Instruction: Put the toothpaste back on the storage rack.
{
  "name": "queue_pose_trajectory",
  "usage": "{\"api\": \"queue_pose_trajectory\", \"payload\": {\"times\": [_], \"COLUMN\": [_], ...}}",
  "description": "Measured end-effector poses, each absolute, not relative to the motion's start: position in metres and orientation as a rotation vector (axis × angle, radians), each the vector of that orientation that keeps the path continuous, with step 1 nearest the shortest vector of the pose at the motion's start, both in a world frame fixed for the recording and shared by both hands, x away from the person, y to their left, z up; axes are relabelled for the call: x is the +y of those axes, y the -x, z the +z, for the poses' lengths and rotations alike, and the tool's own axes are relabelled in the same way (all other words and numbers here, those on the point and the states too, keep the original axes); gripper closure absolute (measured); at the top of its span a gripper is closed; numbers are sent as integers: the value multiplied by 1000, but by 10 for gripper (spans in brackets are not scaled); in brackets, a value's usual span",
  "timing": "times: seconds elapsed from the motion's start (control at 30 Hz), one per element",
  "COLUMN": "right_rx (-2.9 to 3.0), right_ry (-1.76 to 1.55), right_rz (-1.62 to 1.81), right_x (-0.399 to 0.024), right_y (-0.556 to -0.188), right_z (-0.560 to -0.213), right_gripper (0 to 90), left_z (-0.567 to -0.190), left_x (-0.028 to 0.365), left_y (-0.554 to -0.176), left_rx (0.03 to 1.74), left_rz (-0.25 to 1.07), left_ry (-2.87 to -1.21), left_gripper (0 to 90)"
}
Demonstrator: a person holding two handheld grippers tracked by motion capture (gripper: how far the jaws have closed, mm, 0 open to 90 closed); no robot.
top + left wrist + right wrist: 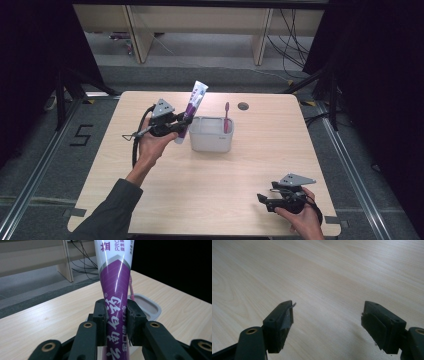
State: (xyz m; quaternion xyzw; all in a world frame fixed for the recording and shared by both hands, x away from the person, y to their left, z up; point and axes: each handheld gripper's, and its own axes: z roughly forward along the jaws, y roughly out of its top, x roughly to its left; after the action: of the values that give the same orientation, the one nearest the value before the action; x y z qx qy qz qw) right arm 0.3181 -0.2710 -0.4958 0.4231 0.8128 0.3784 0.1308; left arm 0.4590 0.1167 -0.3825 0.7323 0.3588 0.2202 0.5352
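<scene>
we find the left gripper [181, 120] clamped on the toothpaste tube [192, 107], upright for the bin [212, 142] beside it; right gripper [327, 322] idle, jaws apart.

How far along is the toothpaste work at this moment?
Done: a pink toothbrush stands in the white holder. In hand: the left tongs clamp the purple toothpaste tube, lifted beside the holder. Left: getting the tube in. Right tongs sit open, empty.
</scene>
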Motion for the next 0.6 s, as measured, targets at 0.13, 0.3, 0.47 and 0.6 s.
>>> {"api": "queue_pose_trajectory", "payload": {"times": [0.13, 0.3, 0.47, 0.6], "right_rx": [2360, 2372, 2373, 2364], "right_ry": [-1223, -1253, -1251, -1207], "right_rz": [1100, 1109, 1112, 1102], "right_x": [-271, -270, -270, -272], "right_y": [-318, -317, -317, -318], "right_z": [-496, -495, -495, -495], "right_gripper": [261, 261, 261, 261], "left_z": [-378, -374, -376, -379], "left_x": [105, 93, 83, 75], "left_y": [-465, -471, -478, -483], "left_rx": [852, 853, 846, 846], "left_rz": [527, 526, 531, 536], "left_ry": [-1725, -1695, -1672, -1654], "left_gripper": [722, 722, 722, 722]}}
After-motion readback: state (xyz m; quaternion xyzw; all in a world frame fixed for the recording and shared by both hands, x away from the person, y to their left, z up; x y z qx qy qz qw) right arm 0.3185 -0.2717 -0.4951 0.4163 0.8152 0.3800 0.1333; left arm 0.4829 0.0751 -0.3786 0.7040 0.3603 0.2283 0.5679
